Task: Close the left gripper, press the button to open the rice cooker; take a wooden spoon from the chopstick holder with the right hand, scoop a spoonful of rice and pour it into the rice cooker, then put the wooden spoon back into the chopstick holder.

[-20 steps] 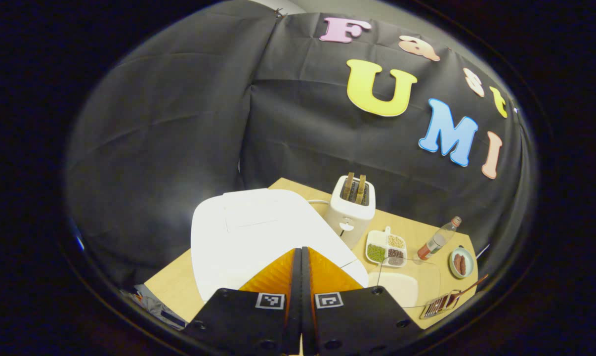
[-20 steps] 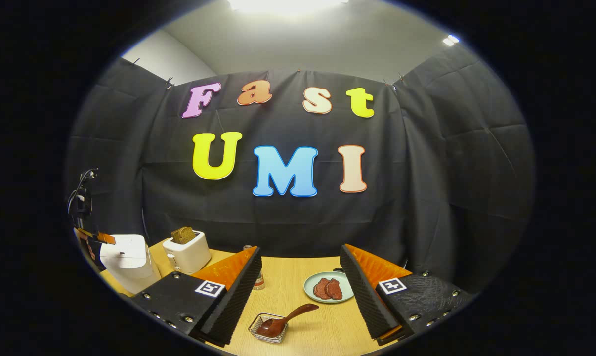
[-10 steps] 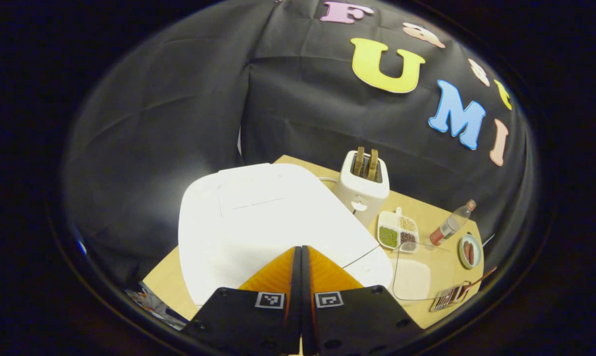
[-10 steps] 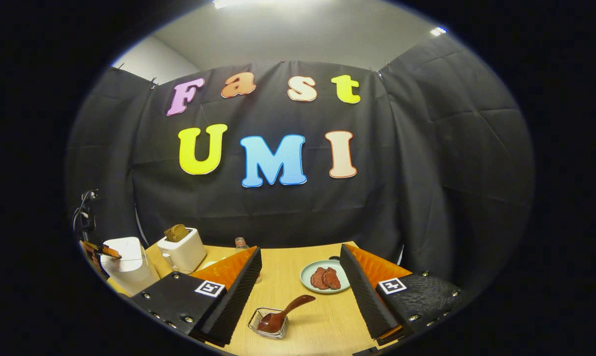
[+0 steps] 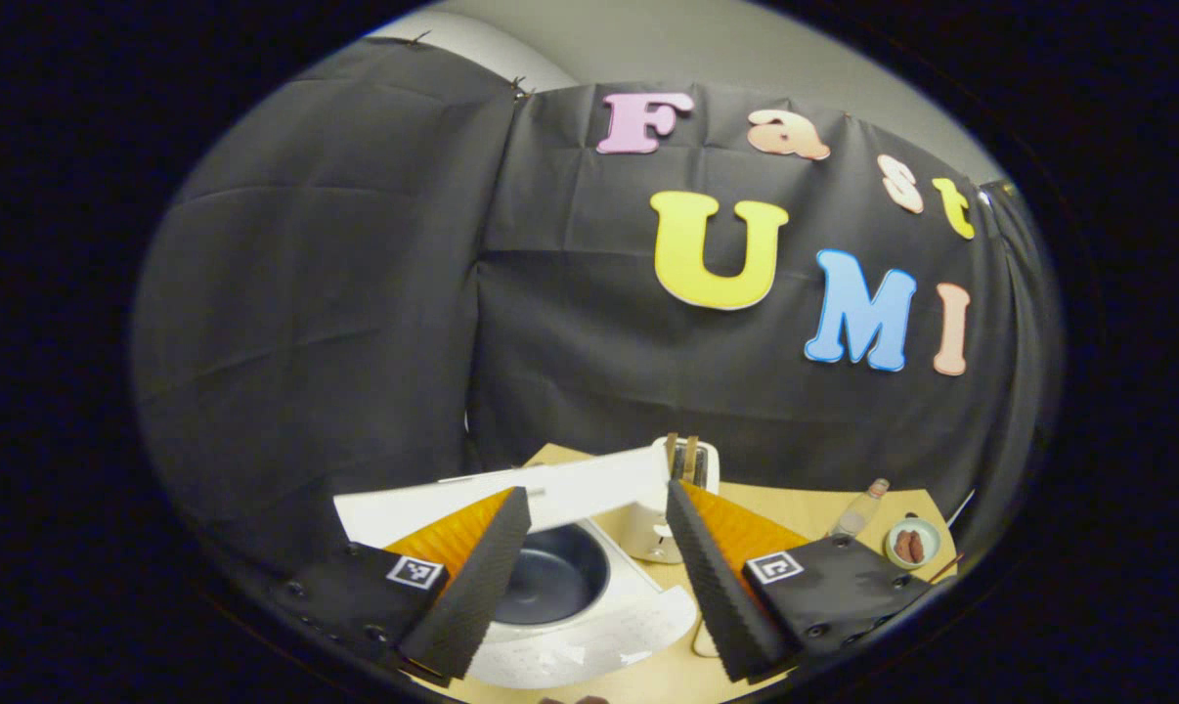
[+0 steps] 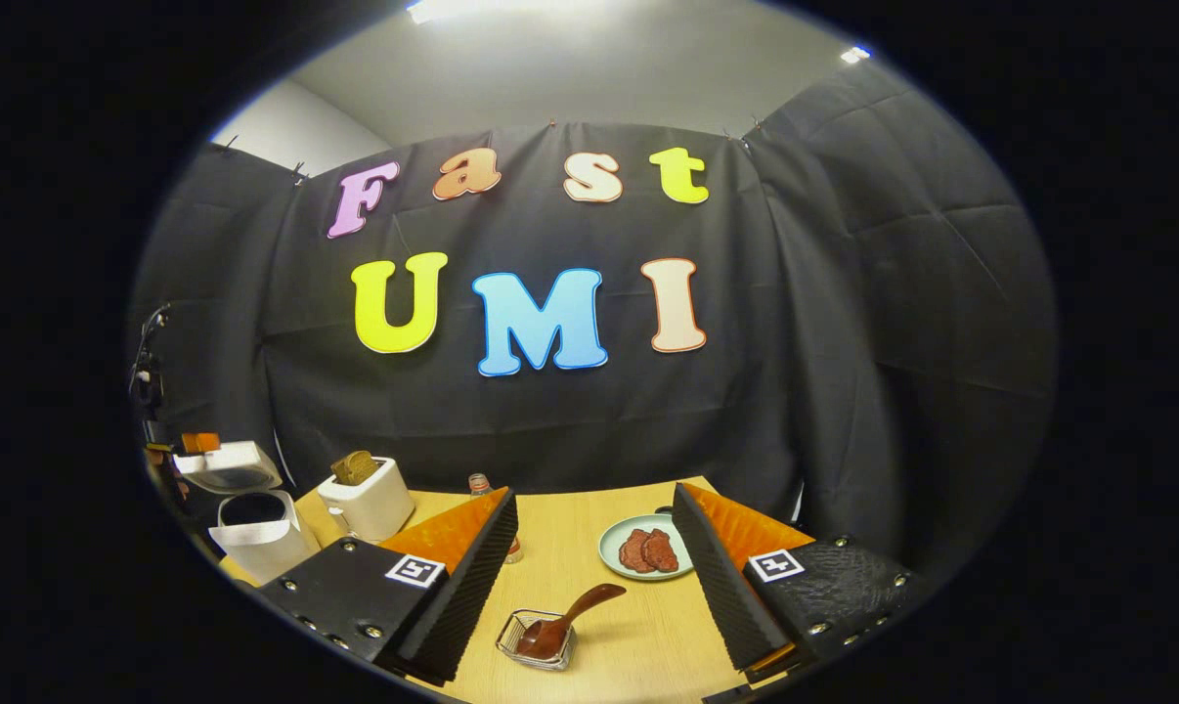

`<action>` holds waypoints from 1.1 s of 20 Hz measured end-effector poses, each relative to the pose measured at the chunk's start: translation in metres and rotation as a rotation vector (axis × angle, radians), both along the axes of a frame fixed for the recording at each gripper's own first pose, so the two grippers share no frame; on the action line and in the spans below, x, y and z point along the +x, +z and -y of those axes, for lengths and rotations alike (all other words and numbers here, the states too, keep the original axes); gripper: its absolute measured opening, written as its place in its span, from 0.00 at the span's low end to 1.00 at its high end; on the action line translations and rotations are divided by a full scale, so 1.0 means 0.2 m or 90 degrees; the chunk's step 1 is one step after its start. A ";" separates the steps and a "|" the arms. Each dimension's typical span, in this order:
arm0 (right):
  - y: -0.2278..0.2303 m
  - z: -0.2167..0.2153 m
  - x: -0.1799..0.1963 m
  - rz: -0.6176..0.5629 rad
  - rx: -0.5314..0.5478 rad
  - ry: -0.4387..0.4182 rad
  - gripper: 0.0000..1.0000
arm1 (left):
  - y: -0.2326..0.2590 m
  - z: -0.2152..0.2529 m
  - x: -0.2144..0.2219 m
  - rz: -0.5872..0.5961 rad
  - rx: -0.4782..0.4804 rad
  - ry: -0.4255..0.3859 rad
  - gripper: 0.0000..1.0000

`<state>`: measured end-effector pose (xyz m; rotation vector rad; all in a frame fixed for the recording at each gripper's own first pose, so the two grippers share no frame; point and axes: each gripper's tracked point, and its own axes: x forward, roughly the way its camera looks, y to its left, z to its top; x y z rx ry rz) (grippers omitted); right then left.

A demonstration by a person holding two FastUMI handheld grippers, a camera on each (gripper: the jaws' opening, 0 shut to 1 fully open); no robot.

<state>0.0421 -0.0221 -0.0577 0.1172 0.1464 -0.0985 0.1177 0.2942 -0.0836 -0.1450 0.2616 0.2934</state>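
Observation:
The white rice cooker (image 5: 589, 640) stands open just below my left gripper (image 5: 596, 489). Its lid (image 5: 550, 494) is raised at the back and the dark inner pot (image 5: 555, 582) is bare. The left gripper is open above the pot with nothing between its fingers. In the right gripper view the wooden spoon (image 6: 565, 621) rests bowl-down in a small wire chopstick holder (image 6: 536, 645) on the table, handle leaning right. My right gripper (image 6: 593, 491) hangs open above and behind the spoon, apart from it. The open rice cooker (image 6: 252, 533) sits at the far left there.
A white toaster (image 5: 682, 489) (image 6: 365, 499) with bread stands behind the cooker. On the wooden table (image 6: 638, 645) are a small bottle (image 5: 858, 508) (image 6: 479, 482) and a green plate of meat slices (image 6: 648, 550) (image 5: 910, 544). Black cloth walls close the back and sides.
The left gripper went from shut to open and drew back from the cooker's top. The cooker's lid sprang up, baring the pot. The right gripper hardly moved.

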 end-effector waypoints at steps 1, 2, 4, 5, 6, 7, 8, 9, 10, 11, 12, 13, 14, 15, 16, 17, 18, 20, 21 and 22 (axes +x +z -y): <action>0.00 0.00 0.00 0.001 -0.001 0.002 0.97 | 0.10 0.03 -0.03 0.026 0.014 -0.003 0.97; 0.00 0.00 0.00 0.002 -0.001 0.004 0.97 | 0.18 0.08 -0.07 0.049 0.027 -0.006 0.97; 0.01 0.01 0.00 0.005 0.000 0.005 0.97 | 0.32 0.18 -0.12 0.088 0.040 -0.018 0.97; 0.00 0.02 0.00 0.006 0.000 0.006 0.97 | 0.38 0.25 -0.14 0.102 0.039 -0.028 0.97; 0.00 0.03 0.00 0.004 0.001 0.006 0.97 | 0.39 0.32 -0.17 0.112 0.038 -0.038 0.97; -0.01 0.03 0.00 0.002 0.004 0.006 0.97 | 0.41 0.40 -0.19 0.121 0.038 -0.051 0.97; -0.01 0.04 0.01 0.000 0.007 0.006 0.97 | 0.40 0.46 -0.21 0.131 0.043 -0.060 0.97; -0.03 0.05 0.01 -0.001 0.008 0.005 0.97 | 0.40 0.52 -0.22 0.136 0.051 -0.071 0.97; -0.03 0.05 0.02 -0.002 0.008 0.007 0.97 | 0.40 0.58 -0.25 0.141 0.058 -0.080 0.97; -0.04 0.05 0.02 -0.002 0.007 0.010 0.97 | 0.40 0.64 -0.28 0.144 0.057 -0.092 0.97; -0.05 0.05 0.03 0.000 0.005 0.014 0.97 | 0.40 0.71 -0.29 0.147 0.053 -0.104 0.97; -0.07 0.05 0.03 -0.003 0.004 0.020 0.97 | 0.39 0.77 -0.30 0.149 0.046 -0.113 0.97; -0.10 0.05 0.04 -0.012 0.003 0.022 0.97 | 0.39 0.81 -0.33 0.153 0.039 -0.125 0.97; -0.13 0.06 0.04 -0.018 0.004 0.019 0.97 | 0.40 0.85 -0.35 0.159 0.034 -0.130 0.96; -0.16 0.06 0.04 -0.024 0.010 0.020 0.97 | 0.40 0.89 -0.37 0.164 0.030 -0.137 0.97; -0.21 0.06 0.06 -0.036 0.014 0.018 0.97 | 0.41 0.90 -0.38 0.167 0.037 -0.129 0.97; -0.27 0.06 0.07 -0.052 0.019 0.018 0.97 | 0.40 0.88 -0.39 0.166 0.047 -0.115 0.96; -0.38 0.06 0.10 -0.089 0.035 0.014 0.97 | 0.38 0.92 -0.41 0.168 0.044 -0.112 0.97; -0.44 0.06 0.10 -0.109 0.049 0.011 0.97 | 0.37 0.93 -0.41 0.167 0.044 -0.110 0.97; -0.49 0.06 0.11 -0.124 0.060 0.006 0.97 | 0.37 0.92 -0.42 0.165 0.048 -0.109 0.96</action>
